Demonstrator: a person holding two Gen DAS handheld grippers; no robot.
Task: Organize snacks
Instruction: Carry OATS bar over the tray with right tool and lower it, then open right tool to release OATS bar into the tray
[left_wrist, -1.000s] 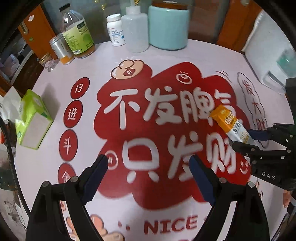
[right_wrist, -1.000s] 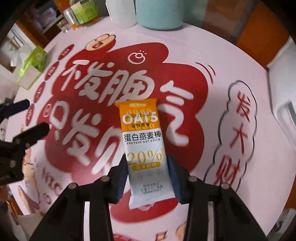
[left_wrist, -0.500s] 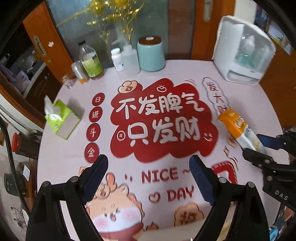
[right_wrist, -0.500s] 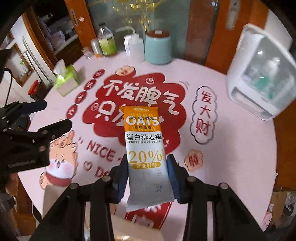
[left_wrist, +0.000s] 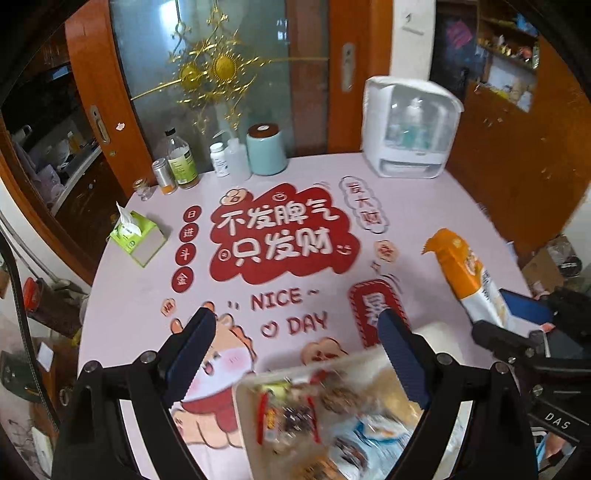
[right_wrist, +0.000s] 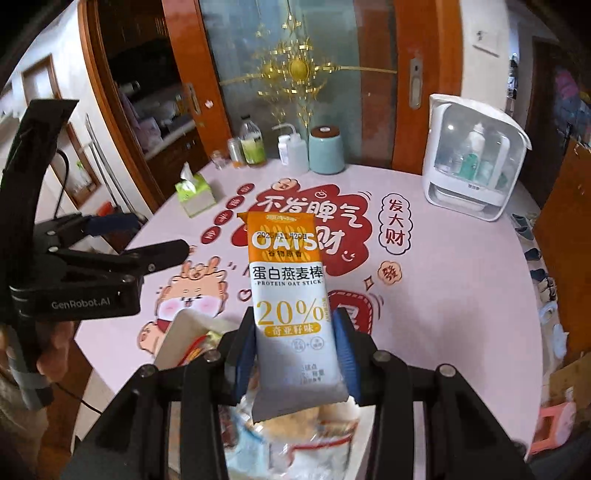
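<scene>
My right gripper is shut on an orange and white oat bar packet and holds it in the air above a white bin of several wrapped snacks at the table's near edge. The same packet and right gripper show at the right of the left wrist view. My left gripper is open and empty, above the near part of the table, with the snack bin just below it. It also shows at the left of the right wrist view.
The round table has a pink cloth with a red cartoon print. At its back stand a teal canister, bottles and a white appliance. A green tissue box sits at the left. Wooden doors stand behind.
Both grippers have risen and pulled back from the tabletop toward the near edge. The snack bin has come into view below them. The right gripper still holds the oat bar.
</scene>
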